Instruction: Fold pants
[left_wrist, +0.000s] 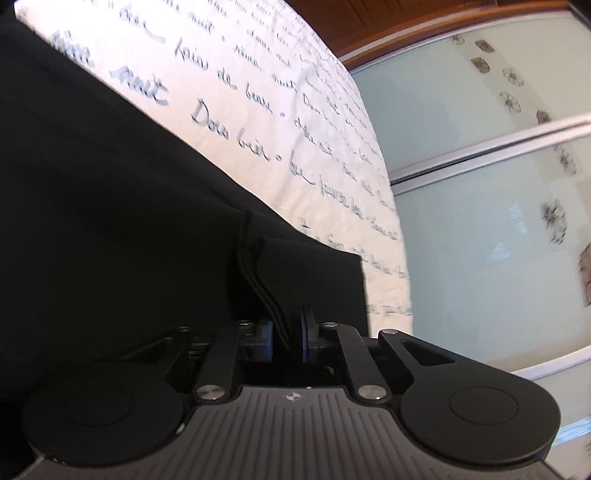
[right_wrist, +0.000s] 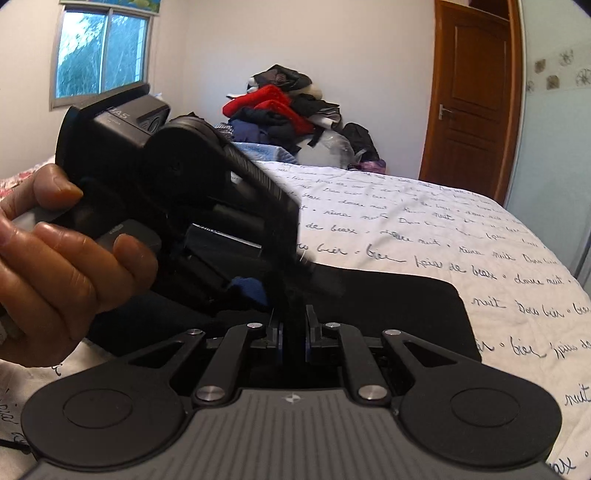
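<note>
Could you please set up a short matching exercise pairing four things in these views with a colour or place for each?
Things:
1. pants
2. bedsheet
3. door
4. clothes pile

Descriptions:
A. white with handwritten script
B. brown wood, shut
C. black, pinched by both grippers
D. heaped beyond the bed's far edge

Pairs: 1-C, 2-A, 3-B, 4-D

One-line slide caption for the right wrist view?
Right gripper and left gripper pinch black pants on a script-printed bedsheet.
</note>
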